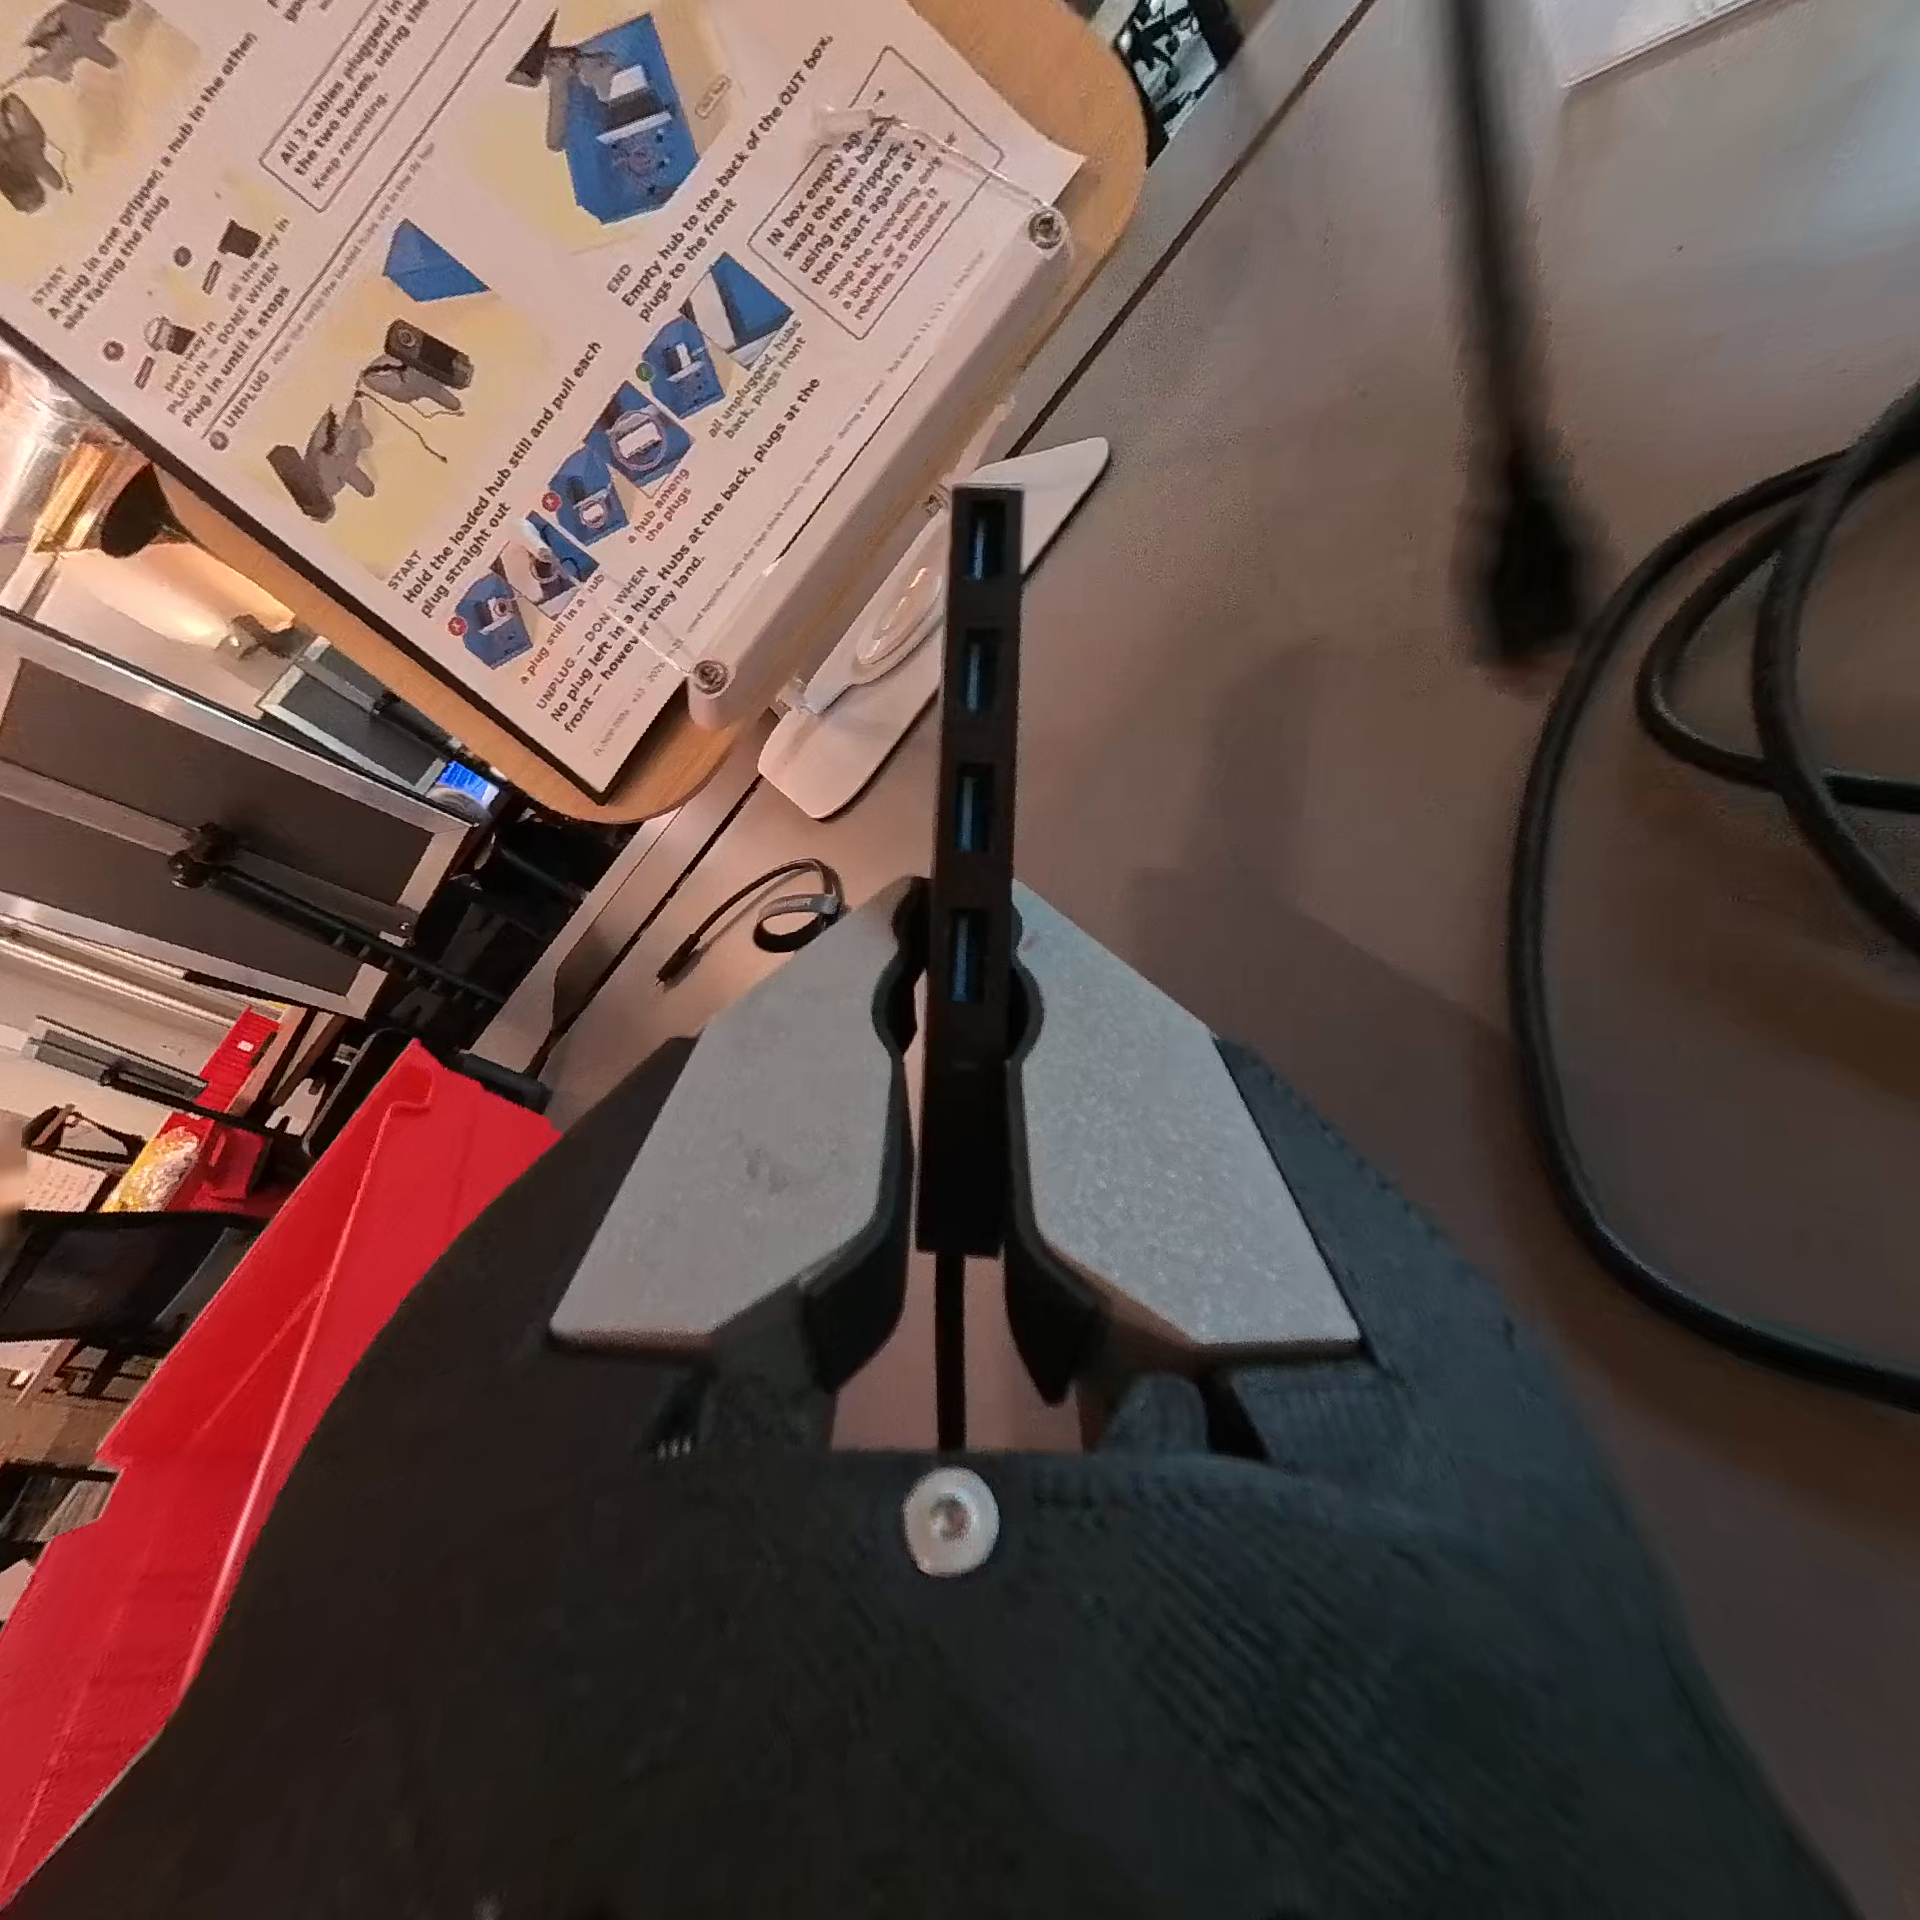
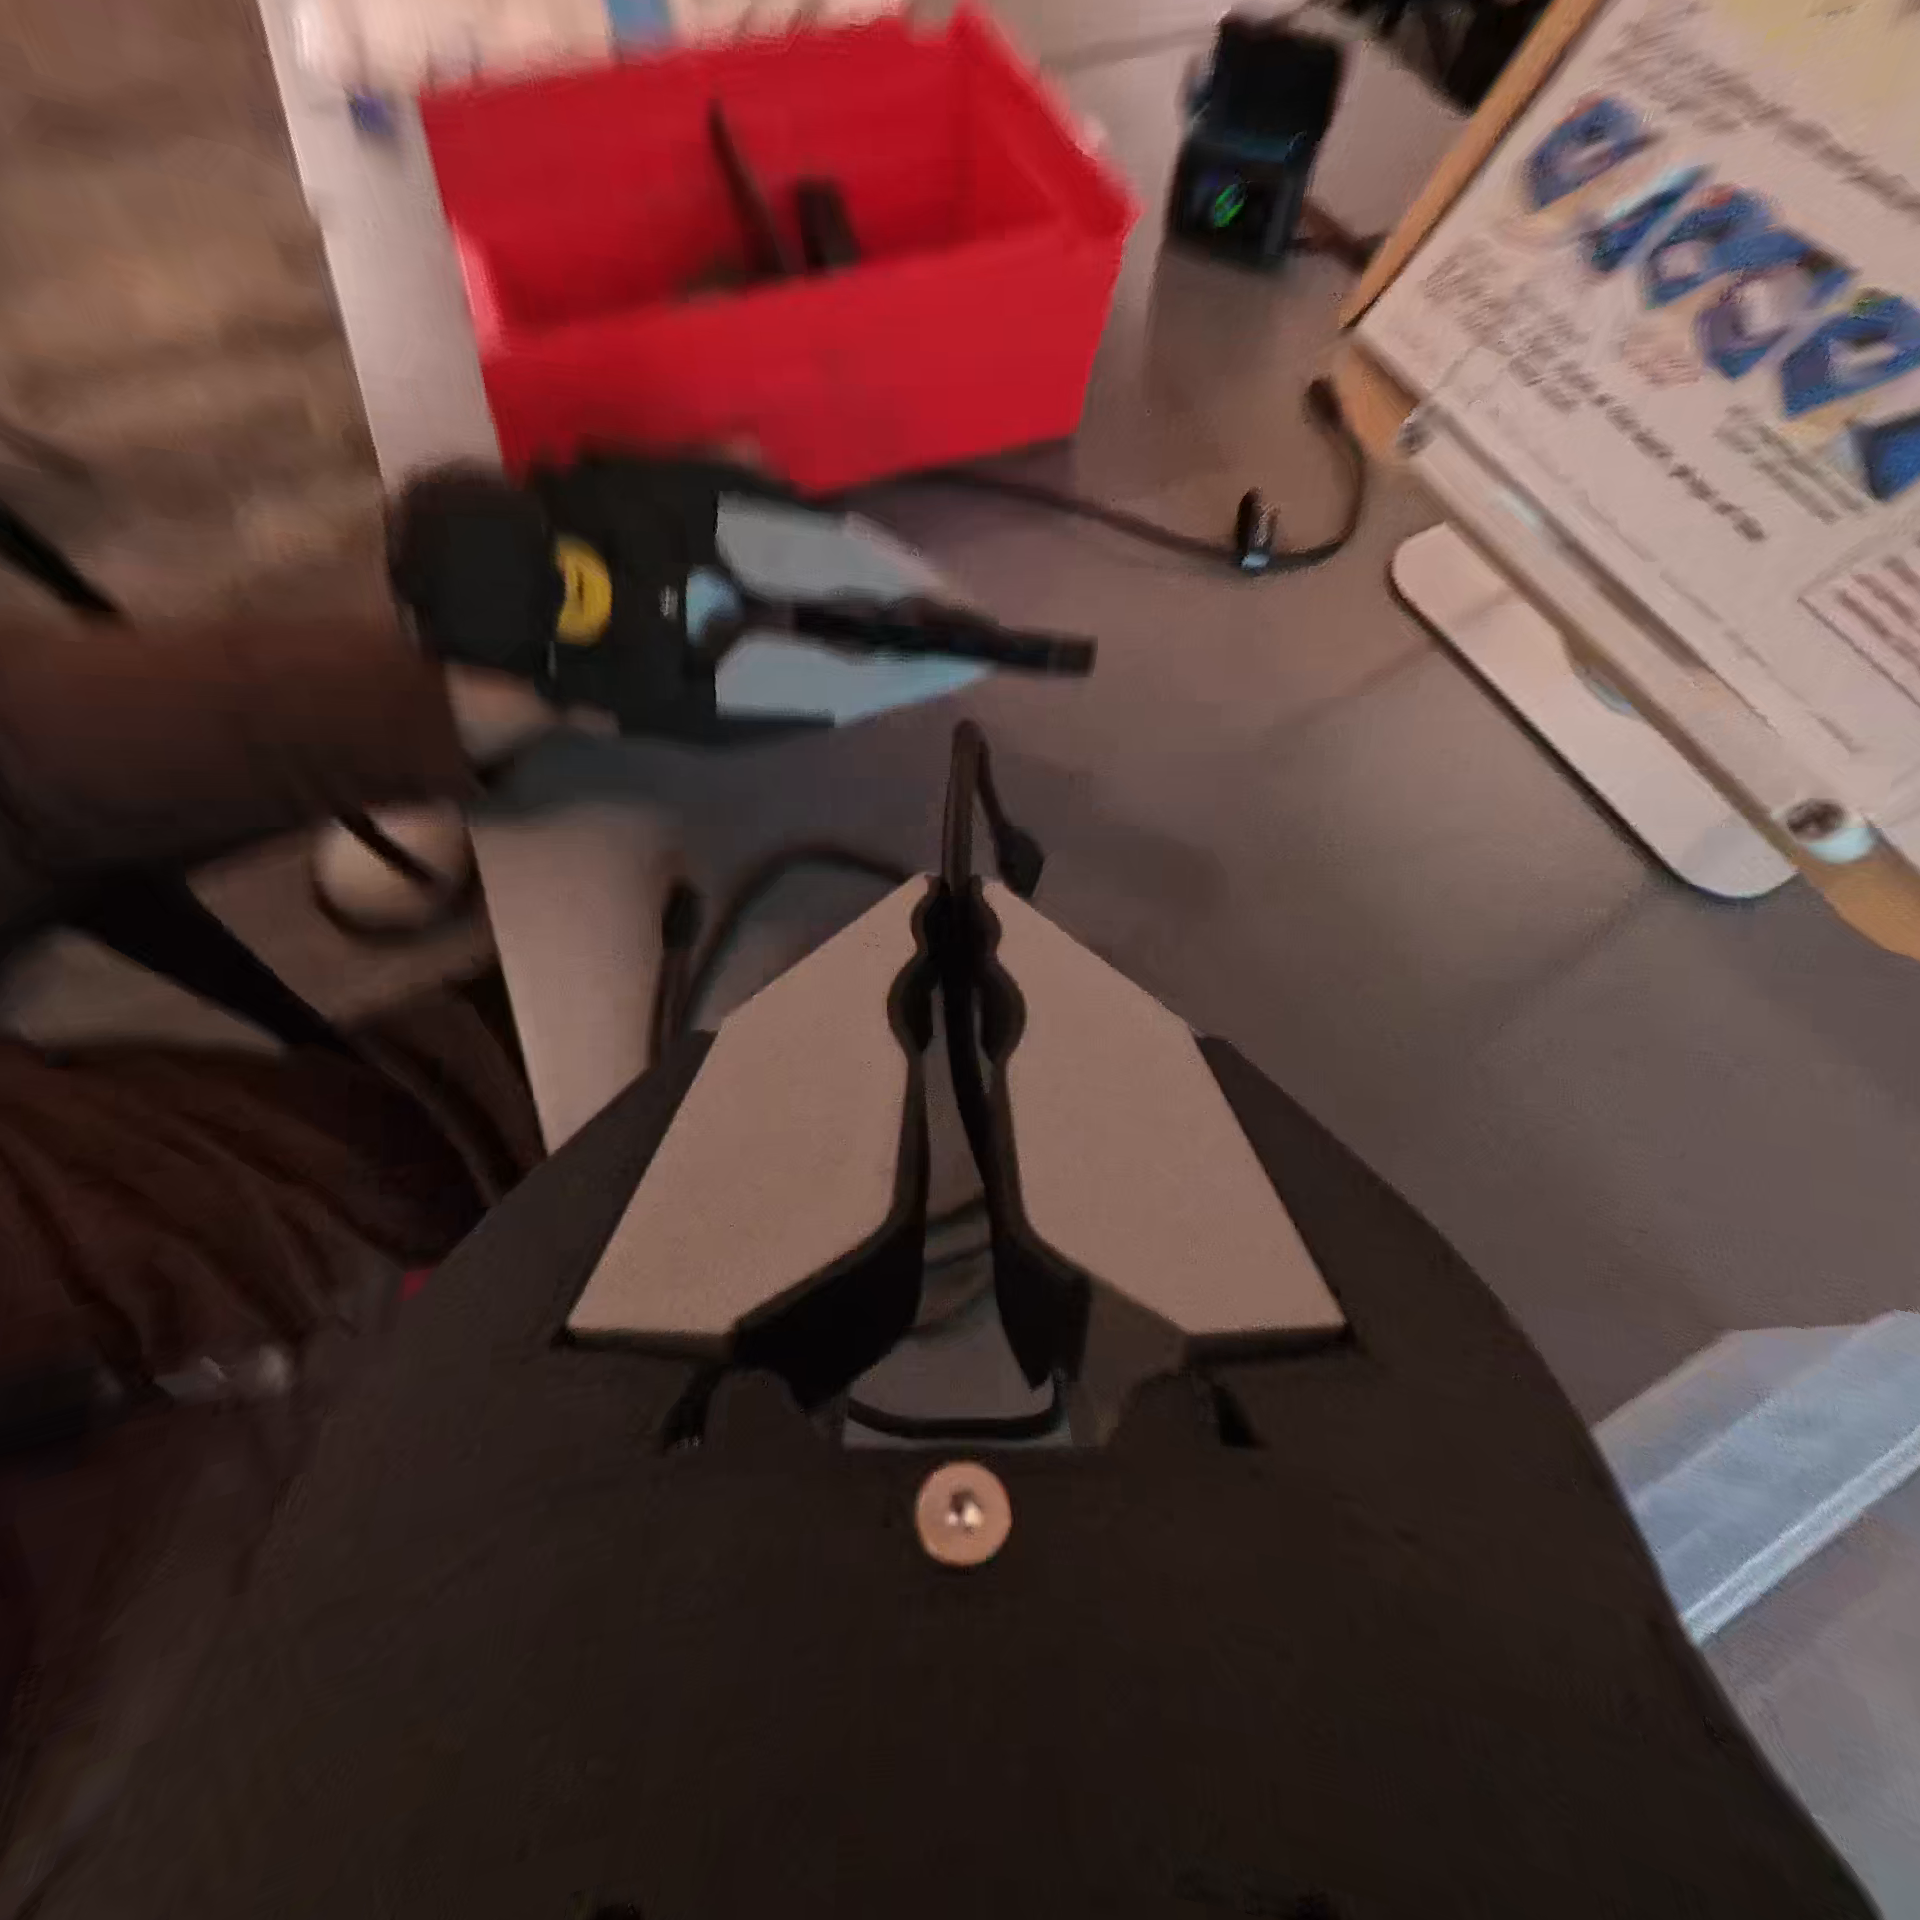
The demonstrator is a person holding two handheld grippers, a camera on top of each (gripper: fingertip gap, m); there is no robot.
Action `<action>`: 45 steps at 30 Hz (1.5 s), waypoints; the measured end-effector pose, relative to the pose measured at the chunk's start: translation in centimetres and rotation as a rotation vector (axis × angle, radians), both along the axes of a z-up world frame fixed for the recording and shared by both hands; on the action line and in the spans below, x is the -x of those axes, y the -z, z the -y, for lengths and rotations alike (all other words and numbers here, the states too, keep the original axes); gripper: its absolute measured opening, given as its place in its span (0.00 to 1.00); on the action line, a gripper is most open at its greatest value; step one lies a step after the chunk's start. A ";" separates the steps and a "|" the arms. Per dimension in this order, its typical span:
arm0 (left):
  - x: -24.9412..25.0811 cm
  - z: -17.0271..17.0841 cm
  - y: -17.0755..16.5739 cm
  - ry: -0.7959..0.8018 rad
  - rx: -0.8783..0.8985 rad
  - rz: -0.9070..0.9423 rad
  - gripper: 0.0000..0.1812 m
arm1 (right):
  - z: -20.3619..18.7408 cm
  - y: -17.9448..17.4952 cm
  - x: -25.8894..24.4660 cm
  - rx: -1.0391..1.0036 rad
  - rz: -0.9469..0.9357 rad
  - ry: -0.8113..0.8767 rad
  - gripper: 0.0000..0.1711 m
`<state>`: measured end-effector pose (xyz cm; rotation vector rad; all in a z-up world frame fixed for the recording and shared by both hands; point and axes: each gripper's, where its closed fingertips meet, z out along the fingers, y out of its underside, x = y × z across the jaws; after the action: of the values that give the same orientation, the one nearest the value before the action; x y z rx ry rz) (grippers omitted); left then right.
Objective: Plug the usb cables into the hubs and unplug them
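Left gripper (image 1: 961,997) clamped on a black hub (image 1: 977,831), four blue ports facing the camera, thin cord trailing back between the fingers. Right gripper (image 2: 961,914) pinched narrow on a black cable (image 2: 964,790), plug end blurred. Both held above the grey bench (image 1: 1299,727). More black cables (image 1: 1579,935) looped toward the bench's right edge. Red bin (image 2: 769,260) at the far side, instruction sheet (image 1: 499,312) propped on a white stand near the back edge.

Our right gripper (image 2: 961,914) pinched a thin black cable (image 2: 964,790); beyond, our left gripper (image 2: 935,634) held the hub (image 2: 997,644) before the red bin (image 2: 769,260) at the tabletop's (image 2: 1299,987) far edge.
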<state>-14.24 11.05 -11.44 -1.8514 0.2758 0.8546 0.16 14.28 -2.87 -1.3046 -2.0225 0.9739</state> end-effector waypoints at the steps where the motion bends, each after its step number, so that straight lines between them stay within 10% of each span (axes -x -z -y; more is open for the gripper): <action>1: 0.1 0.1 -0.1 -0.005 -0.006 0.006 0.05 | 0.3 1.4 -0.5 -0.083 0.030 -0.024 0.00; 12: -0.6 -0.3 -0.4 0.020 -0.027 -0.036 0.05 | 2.9 14.2 -8.3 -0.707 0.278 -0.157 0.18; 21: -2.0 -0.6 -0.3 0.106 -0.020 -0.058 0.05 | 4.9 10.9 -4.5 -0.349 0.127 -0.175 0.34; 28: -3.1 -0.8 0.0 0.158 -0.003 -0.085 0.05 | -2.2 14.6 -0.3 -0.310 0.259 0.029 0.36; 39: -5.0 -1.1 0.1 0.248 -0.003 -0.108 0.05 | 2.5 7.9 1.0 0.096 -0.129 -0.166 0.39; 45: -8.0 -1.3 0.7 0.386 0.016 -0.173 0.05 | 1.5 9.0 3.0 -0.003 -0.249 -0.097 0.41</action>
<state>-6.29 12.33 -12.11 -1.6641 0.7249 0.7418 -2.83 12.81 -11.82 -1.0348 -1.9071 1.1173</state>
